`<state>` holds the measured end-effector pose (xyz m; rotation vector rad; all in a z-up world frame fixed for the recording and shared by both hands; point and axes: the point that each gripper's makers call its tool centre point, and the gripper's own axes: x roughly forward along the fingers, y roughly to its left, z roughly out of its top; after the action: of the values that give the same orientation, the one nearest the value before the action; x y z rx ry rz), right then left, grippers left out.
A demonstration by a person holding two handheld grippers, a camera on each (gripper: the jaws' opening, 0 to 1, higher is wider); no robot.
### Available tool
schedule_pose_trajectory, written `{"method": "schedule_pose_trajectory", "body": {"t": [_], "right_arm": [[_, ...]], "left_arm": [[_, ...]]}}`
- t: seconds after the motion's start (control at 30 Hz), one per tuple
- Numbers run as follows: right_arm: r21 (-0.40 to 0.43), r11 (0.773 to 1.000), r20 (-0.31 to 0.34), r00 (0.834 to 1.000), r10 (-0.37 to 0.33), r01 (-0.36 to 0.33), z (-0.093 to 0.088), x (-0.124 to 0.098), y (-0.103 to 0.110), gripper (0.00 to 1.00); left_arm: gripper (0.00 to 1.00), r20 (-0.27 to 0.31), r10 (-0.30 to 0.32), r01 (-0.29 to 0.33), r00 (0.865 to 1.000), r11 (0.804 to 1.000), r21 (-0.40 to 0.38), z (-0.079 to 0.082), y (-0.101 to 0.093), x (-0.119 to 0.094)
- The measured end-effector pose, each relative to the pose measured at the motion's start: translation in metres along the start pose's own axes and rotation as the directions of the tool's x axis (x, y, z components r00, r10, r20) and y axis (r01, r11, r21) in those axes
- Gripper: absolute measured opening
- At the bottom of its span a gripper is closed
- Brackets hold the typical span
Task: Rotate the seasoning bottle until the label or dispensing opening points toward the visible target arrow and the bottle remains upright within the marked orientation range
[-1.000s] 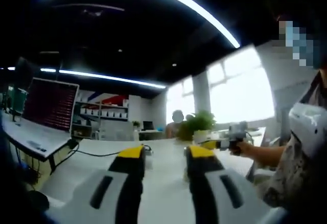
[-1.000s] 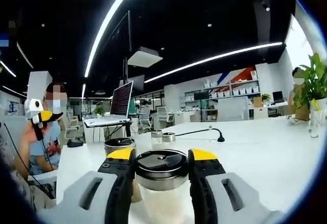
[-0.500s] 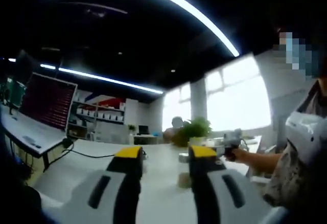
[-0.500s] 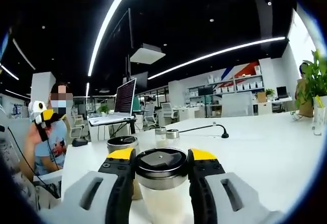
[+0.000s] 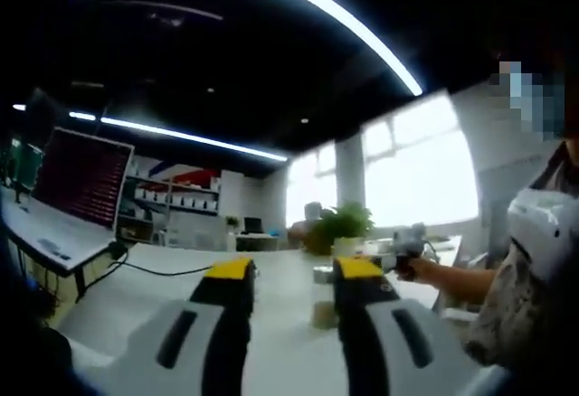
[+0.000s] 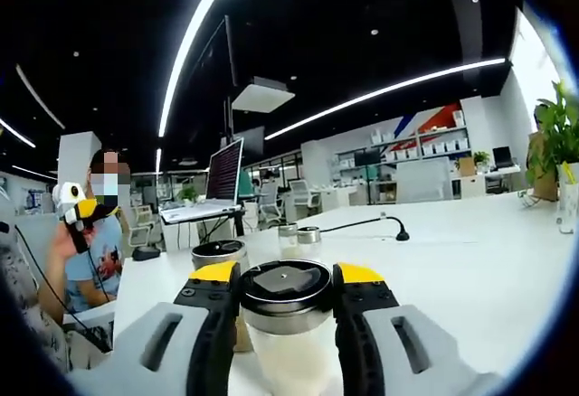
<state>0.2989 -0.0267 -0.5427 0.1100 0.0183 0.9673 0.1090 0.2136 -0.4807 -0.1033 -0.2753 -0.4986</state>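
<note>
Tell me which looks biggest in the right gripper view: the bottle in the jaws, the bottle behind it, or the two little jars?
1. Held seasoning bottle, though it is nearest the camera.
2. Second bottle behind the left jaw.
3. Two little jars, farther back on the table; the pair look alike.

seasoning bottle (image 6: 285, 324) | clear glass, pale contents, dark-rimmed metal lid | upright | on white table

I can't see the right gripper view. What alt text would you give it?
A yellow-tipped gripper clamps an upright seasoning bottle with a dark round lid on a white table. Another jar stands just behind to the left, two small ones farther back, in a dim office.
</note>
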Motion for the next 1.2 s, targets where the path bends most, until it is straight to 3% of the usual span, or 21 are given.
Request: {"method": "schedule_pose_trajectory", "body": {"t": [0.33, 0.6, 0.87, 0.97, 1.17, 1.2], "right_arm": [[-0.021, 1.0, 0.005, 1.0, 0.024, -0.024, 0.0, -0.001, 0.005, 0.4], [-0.007, 0.989, -0.023, 0.989, 0.149, -0.149, -0.001, -0.002, 0.012, 0.4], [-0.005, 0.977, -0.053, 0.976, 0.213, -0.214, -0.001, -0.003, 0.017, 0.4], [-0.005, 0.959, -0.057, 0.958, 0.281, -0.282, -0.002, -0.004, 0.021, 0.4], [0.014, 0.889, -0.1, 0.884, 0.457, -0.458, -0.004, -0.006, 0.028, 0.4], [-0.001, 0.885, -0.105, 0.88, 0.463, -0.466, -0.004, -0.006, 0.028, 0.4]], "left_arm": [[0.36, 0.003, -0.018, 0.018, 1.0, 1.0, -0.015, 0.002, -0.012, 0.004], [0.36, 0.003, -0.019, 0.019, 1.0, 0.999, 0.036, 0.013, -0.026, 0.0], [0.36, -0.02, -0.015, 0.016, 1.0, 0.998, 0.064, 0.012, -0.027, 0.003], [0.36, -0.031, -0.02, 0.022, 0.999, 0.998, 0.059, 0.013, -0.027, 0.004], [0.36, -0.033, 0.001, 0.002, 0.999, 0.996, 0.094, 0.023, -0.028, 0.0], [0.36, -0.032, 0.004, -0.001, 0.999, 0.995, 0.099, 0.025, -0.028, -0.001]]}}
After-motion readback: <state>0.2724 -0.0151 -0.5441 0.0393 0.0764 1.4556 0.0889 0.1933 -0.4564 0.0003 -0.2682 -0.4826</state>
